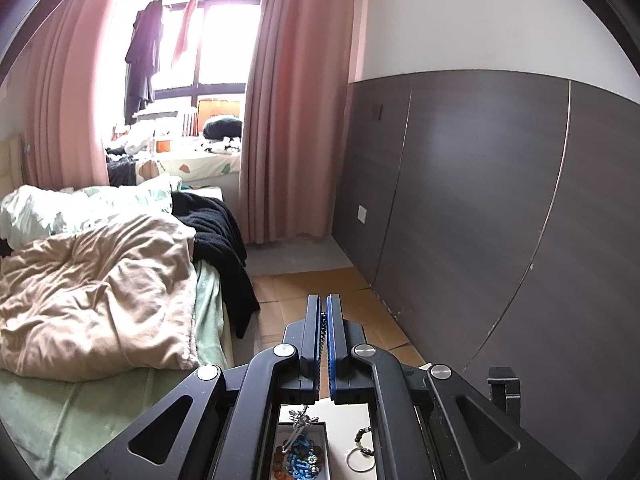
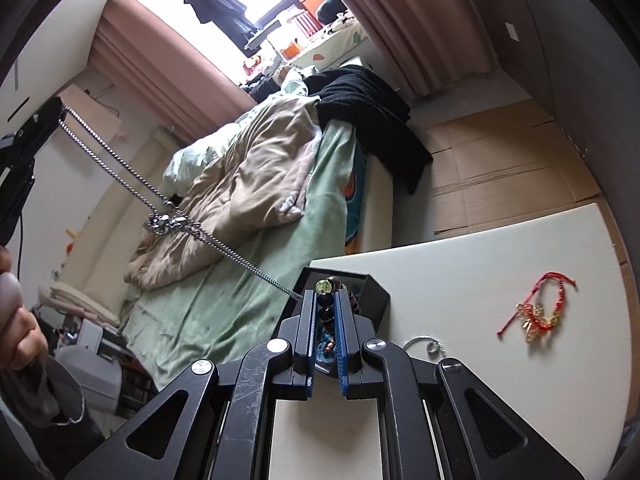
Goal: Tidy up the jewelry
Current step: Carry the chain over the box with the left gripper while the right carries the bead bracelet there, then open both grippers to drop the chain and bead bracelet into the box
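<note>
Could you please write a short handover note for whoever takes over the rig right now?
Left tongs: shut on the silver chain, which runs with its pendant to the right tongs' tip.
Right tongs: shut on a beaded bracelet over the black box.
Done: a blue knotted piece lies in the box.
Left: red bracelet and silver ring loose on the table.
</note>
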`<act>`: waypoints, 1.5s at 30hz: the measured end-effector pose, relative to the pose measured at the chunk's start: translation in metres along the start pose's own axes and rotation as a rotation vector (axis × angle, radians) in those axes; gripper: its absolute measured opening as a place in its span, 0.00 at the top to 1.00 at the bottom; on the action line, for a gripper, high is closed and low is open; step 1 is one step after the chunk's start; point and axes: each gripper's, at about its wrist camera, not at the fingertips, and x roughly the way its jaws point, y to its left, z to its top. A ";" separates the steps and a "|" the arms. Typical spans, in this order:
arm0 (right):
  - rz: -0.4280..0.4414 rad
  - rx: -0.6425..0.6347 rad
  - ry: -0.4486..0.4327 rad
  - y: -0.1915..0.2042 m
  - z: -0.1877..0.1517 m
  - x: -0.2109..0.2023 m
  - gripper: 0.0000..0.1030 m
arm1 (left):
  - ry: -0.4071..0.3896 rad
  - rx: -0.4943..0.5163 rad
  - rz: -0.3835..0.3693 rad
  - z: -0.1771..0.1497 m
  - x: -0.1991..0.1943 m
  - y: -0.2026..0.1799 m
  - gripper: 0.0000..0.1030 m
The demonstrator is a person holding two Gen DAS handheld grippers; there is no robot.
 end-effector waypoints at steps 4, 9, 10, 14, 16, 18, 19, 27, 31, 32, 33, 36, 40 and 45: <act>-0.004 -0.006 0.017 0.003 -0.004 0.007 0.91 | 0.033 -0.012 0.024 -0.018 0.017 0.008 0.98; -0.010 -0.005 0.022 0.002 -0.004 0.009 0.91 | 0.106 -0.070 0.008 -0.048 0.050 0.024 0.98; -0.012 -0.002 0.020 0.001 -0.004 0.009 0.91 | 0.126 -0.084 0.000 -0.057 0.058 0.026 0.98; -0.017 0.015 0.013 -0.003 -0.002 0.008 0.91 | 0.174 -0.120 -0.004 -0.083 0.078 0.030 0.98; -0.019 0.020 0.009 -0.004 -0.002 0.009 0.91 | 0.197 -0.149 -0.012 -0.097 0.088 0.033 0.98; -0.014 0.025 0.005 -0.003 -0.002 0.009 0.91 | 0.223 -0.175 -0.016 -0.111 0.097 0.037 0.98; -0.011 0.027 0.002 -0.003 -0.001 0.009 0.91 | 0.230 -0.176 -0.015 -0.116 0.100 0.037 0.98; 0.009 0.038 -0.017 0.000 -0.004 0.015 0.91 | 0.299 -0.225 -0.071 -0.147 0.119 0.040 0.97; 0.047 0.037 -0.023 0.006 -0.005 0.023 0.91 | 0.331 -0.265 -0.098 -0.151 0.122 0.049 0.65; 0.051 0.037 -0.025 0.008 -0.005 0.025 0.91 | 0.320 -0.271 -0.083 -0.151 0.118 0.053 0.36; 0.055 0.039 -0.027 0.010 -0.005 0.028 0.91 | 0.303 -0.276 -0.066 -0.150 0.115 0.057 0.17; 0.072 0.054 -0.025 0.013 -0.005 0.038 0.91 | 0.265 -0.302 -0.034 -0.147 0.102 0.070 0.13; 0.092 0.081 -0.005 0.016 -0.005 0.057 0.91 | 0.254 -0.342 0.012 -0.147 0.092 0.093 0.13; 0.139 0.122 0.026 0.019 -0.005 0.079 0.89 | 0.270 -0.398 0.046 -0.151 0.090 0.115 0.13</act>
